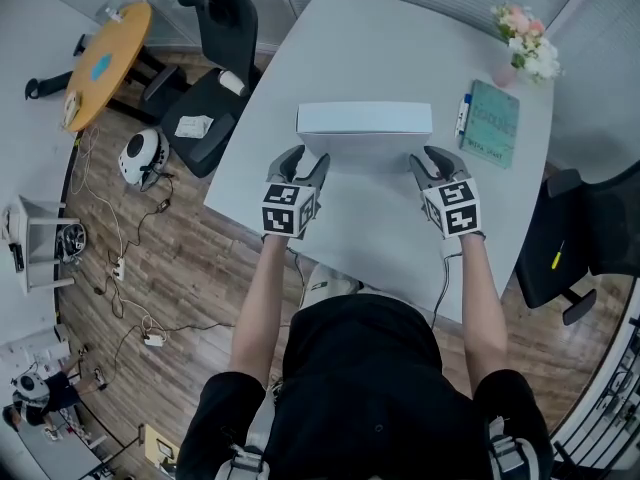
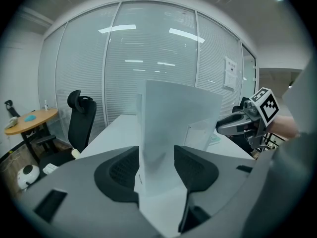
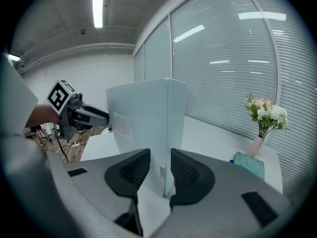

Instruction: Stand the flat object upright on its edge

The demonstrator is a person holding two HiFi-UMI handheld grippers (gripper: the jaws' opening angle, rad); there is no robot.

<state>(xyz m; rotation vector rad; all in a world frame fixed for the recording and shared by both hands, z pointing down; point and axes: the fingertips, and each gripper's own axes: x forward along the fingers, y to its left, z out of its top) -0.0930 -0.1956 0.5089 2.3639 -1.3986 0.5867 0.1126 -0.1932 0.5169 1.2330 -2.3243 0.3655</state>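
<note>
Box point(image 1: 365, 120) upright, middle of surface point(image 1: 380, 48), nearer front edge; bare room behind toward far edge. Left tongs point(image 1: 305, 158) and right tongs point(image 1: 430, 158) each clamped on one box end. One box, one book point(image 1: 492, 121), one pen point(image 1: 465, 113), one flower vase point(image 1: 525, 43) along right edge. Box bottom edge hard to make out.

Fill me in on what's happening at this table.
A person is working with a handheld gripper in each hand on a flat white box at the near side of the white table. The left gripper is clamped on the box's left end and the right gripper on its right end. Between them the box stands upright, apparently on its long edge. A teal notebook and a vase of flowers sit off to the right, untouched.
</note>
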